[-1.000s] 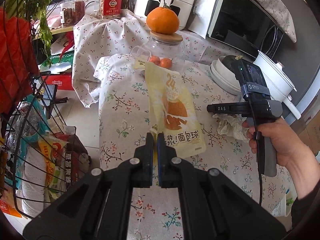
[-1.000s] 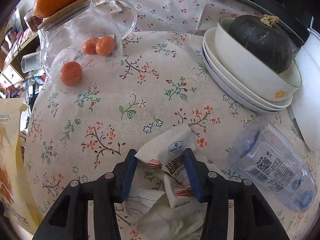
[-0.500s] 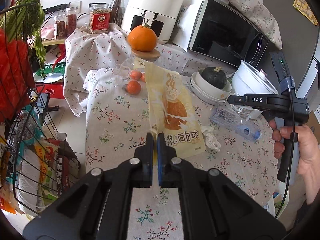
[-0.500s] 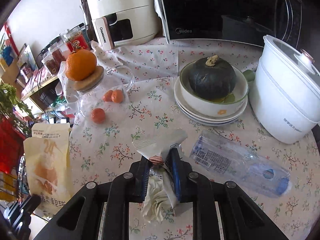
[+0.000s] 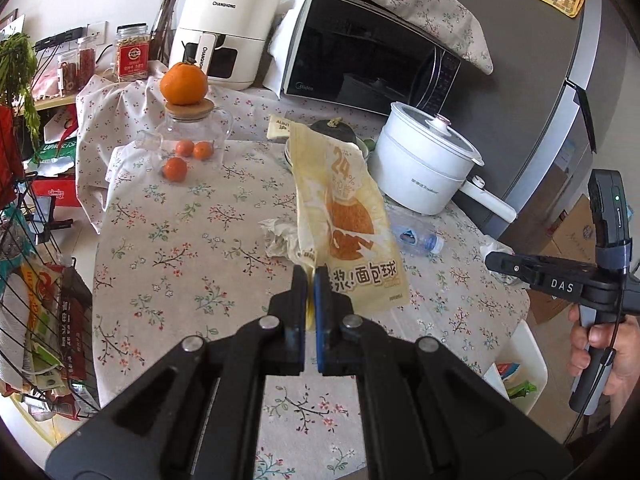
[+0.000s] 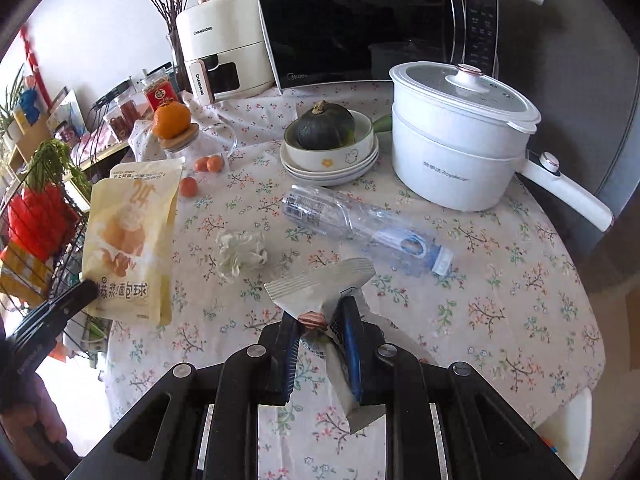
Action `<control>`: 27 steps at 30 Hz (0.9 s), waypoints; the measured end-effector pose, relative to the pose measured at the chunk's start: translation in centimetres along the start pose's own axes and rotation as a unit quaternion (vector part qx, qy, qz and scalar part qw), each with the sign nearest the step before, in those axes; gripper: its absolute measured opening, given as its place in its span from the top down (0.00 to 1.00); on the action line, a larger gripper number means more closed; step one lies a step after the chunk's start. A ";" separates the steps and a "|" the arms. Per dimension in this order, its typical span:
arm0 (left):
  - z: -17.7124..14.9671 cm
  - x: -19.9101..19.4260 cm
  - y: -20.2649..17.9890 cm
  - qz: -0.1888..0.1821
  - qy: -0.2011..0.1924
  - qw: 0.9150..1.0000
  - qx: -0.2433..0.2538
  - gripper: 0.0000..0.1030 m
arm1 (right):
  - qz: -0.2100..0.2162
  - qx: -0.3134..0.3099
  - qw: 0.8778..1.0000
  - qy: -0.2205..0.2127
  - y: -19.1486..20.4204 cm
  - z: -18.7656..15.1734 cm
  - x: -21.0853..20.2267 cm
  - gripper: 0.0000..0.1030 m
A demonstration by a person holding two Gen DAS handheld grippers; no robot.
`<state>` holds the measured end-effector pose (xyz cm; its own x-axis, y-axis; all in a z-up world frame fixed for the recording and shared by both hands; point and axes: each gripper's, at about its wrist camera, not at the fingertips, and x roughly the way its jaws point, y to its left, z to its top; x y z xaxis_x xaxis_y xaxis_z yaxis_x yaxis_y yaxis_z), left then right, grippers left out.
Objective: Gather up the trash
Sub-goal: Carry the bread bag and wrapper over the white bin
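Observation:
My left gripper (image 5: 308, 276) is shut on the lower edge of a yellow snack bag (image 5: 344, 216), which hangs lifted above the floral table (image 5: 180, 248). That bag (image 6: 128, 232) also shows at the left of the right wrist view. A white snack wrapper (image 6: 320, 286) is clamped in my right gripper (image 6: 320, 314), clear of the tabletop. On the cloth lie a crumpled white tissue (image 6: 240, 252) and an empty clear plastic bottle (image 6: 360, 228). A hand holds the right gripper (image 5: 492, 258) at the right edge of the left wrist view.
A white pot (image 6: 460, 148), stacked bowls with a dark squash (image 6: 328, 140) and a glass jar topped by an orange (image 5: 188, 132) stand at the table's back. A wire rack (image 5: 32, 300) is left of the table, and a white bin (image 5: 528, 360) right of it.
Both grippers have pulled back and risen from the table. The right jaws closed on the wrapper and lifted it off the crumpled tissue, which stays behind. The yellow bag came along with the left.

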<state>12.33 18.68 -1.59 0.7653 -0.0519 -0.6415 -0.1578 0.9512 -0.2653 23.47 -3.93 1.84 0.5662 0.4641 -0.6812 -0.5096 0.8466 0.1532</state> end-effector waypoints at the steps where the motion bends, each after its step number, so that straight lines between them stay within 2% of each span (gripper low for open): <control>1: -0.4 0.1 -0.8 -0.004 0.003 1.000 0.005 0.96 | -0.002 0.004 1.000 -0.001 -0.9 -0.8 -0.7 0.80; 7: -2.6 1.1 -5.4 -0.029 0.024 0.999 0.039 0.96 | -0.019 0.029 0.999 -0.008 -6.0 -5.2 -4.4 0.80; 11: -3.6 2.0 -9.1 -0.048 0.035 0.995 0.081 0.96 | -0.037 0.057 0.998 -0.013 -9.8 -7.8 -6.2 0.79; 15: -4.3 2.9 -12.0 -0.073 0.048 0.991 0.103 0.96 | -0.052 0.095 0.994 -0.017 -13.9 -10.4 -7.6 0.79; 17: -4.7 3.3 -13.7 -0.086 0.054 0.988 0.116 0.96 | -0.059 0.122 0.991 -0.003 -16.0 -11.5 -8.0 0.79; 27: -7.9 5.1 -21.9 -0.135 0.084 0.969 0.191 0.96 | -0.084 0.201 0.976 -0.010 -23.4 -16.4 -11.9 0.79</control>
<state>14.79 -4.87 -4.75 0.6286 -0.3328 -0.7029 0.3015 0.9374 -0.1741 18.06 -33.49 -5.39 0.6338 0.3117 -0.7079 -0.1163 0.9432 0.3112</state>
